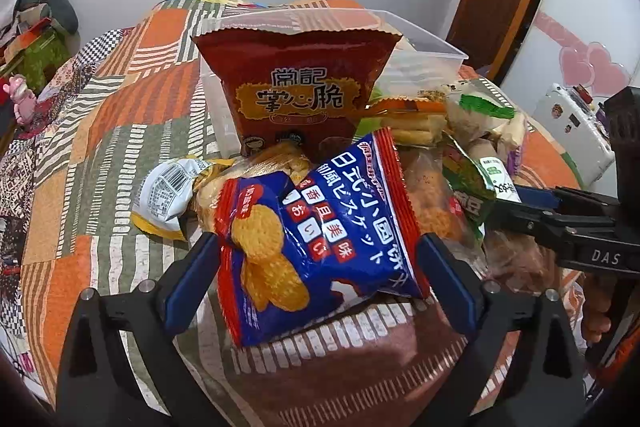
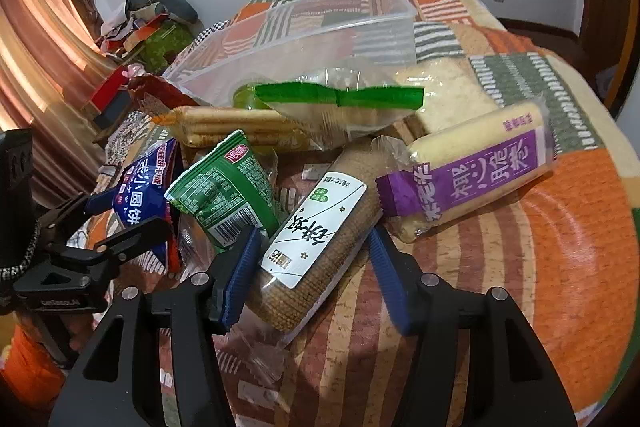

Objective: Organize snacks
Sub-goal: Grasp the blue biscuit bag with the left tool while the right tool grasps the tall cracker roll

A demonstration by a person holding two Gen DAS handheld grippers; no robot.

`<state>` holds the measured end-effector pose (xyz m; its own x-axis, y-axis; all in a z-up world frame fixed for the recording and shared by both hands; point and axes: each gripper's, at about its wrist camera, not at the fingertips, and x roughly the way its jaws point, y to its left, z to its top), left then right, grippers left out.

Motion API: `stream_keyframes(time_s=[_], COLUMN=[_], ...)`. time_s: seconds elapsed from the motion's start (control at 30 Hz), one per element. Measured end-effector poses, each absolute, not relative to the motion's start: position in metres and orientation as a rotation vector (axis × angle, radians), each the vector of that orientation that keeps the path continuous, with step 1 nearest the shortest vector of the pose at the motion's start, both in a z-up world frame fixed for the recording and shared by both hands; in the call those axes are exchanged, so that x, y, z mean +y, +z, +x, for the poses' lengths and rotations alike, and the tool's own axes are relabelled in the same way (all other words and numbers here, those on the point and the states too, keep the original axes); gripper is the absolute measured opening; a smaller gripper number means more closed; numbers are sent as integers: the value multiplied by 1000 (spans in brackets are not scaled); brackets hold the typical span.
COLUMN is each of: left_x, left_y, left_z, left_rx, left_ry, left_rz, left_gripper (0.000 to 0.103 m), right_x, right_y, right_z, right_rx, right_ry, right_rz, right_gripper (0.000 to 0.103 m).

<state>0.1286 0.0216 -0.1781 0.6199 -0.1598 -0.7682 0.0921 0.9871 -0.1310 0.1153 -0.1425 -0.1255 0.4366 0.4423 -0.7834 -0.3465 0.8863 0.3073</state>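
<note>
A pile of snack packs lies on a patchwork bedspread in front of a clear plastic bin (image 1: 424,39), which also shows in the right wrist view (image 2: 320,23). My left gripper (image 1: 320,247) is open, its fingers on either side of a blue biscuit bag (image 1: 316,239); contact is unclear. My right gripper (image 2: 314,247) is open around a brown cracker sleeve with a white label (image 2: 320,235). A red bag (image 1: 296,87) leans on the bin. A green pack (image 2: 228,191) and a purple-labelled wafer pack (image 2: 472,175) lie beside the sleeve.
The bedspread (image 1: 100,155) spreads left and back. A white-grey pack (image 1: 168,195) lies left of the pile. Clutter and boxes (image 2: 148,27) sit at the far left by curtains. A door and a white cabinet (image 1: 572,131) stand at right.
</note>
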Motion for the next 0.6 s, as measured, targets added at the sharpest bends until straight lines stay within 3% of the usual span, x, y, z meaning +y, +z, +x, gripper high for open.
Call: stream_keyframes(time_s=[0.13,0.2,0.3,0.47,0.6], left_x=[21,19,25,32,33], left_y=[-178,-178,-175,-170,-164], left_z=[128,126,122,115,107], left_rx=[878,872,868,858,840], left_ry=[-140,-133,-135,-135,-130], left_rz=[-86,-84,-93,-106,-95], left_gripper=[99,93,84,79,77], right_x=[-141,-141,-142,-151,-160], right_y=[-126,-126,-124,-120,-115], right_z=[115,115,114,106,104], right_rx=[1007,1005,1008,1000,1001], right_ry=[494,497,502,502,494], right_rz=[94,89,93,55,36], right_gripper=[53,52,46,35,33])
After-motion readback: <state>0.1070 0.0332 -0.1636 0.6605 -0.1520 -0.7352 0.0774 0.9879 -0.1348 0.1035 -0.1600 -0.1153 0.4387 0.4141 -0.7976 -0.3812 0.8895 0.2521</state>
